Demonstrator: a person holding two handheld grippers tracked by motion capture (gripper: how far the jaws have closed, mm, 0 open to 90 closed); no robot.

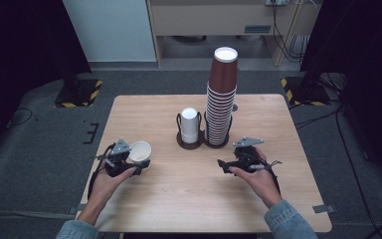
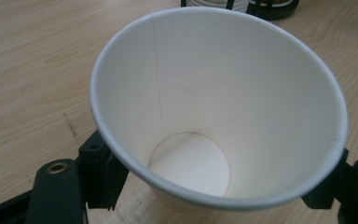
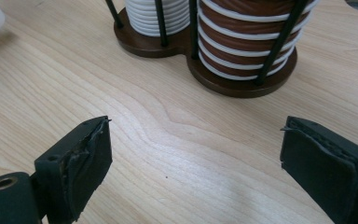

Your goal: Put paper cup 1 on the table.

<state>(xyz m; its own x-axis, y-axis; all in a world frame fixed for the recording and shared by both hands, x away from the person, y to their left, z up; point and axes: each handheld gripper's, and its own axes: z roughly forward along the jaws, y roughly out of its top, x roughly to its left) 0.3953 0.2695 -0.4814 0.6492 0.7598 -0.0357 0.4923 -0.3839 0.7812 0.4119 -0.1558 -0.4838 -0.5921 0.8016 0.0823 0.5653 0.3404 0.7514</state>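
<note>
A white paper cup (image 1: 139, 151) stands mouth up at the table's left, and my left gripper (image 1: 138, 164) is shut on its sides. The left gripper view looks down into the cup (image 2: 214, 102), a black jaw pressed against each flank. My right gripper (image 1: 221, 165) rests low over the table at the right, open, nothing between its pads (image 3: 81, 161). Behind it a dark double holder (image 1: 201, 142) carries a short white cup stack (image 1: 189, 124) and a tall brown cup stack (image 1: 221, 97). The right gripper view shows the holder's base (image 3: 223, 81) with both stacks.
The wooden table (image 1: 189, 199) has bare surface between and in front of my hands. A small round metal fitting (image 1: 235, 107) sits behind the brown stack. Dark floor, stands and cables surround the table.
</note>
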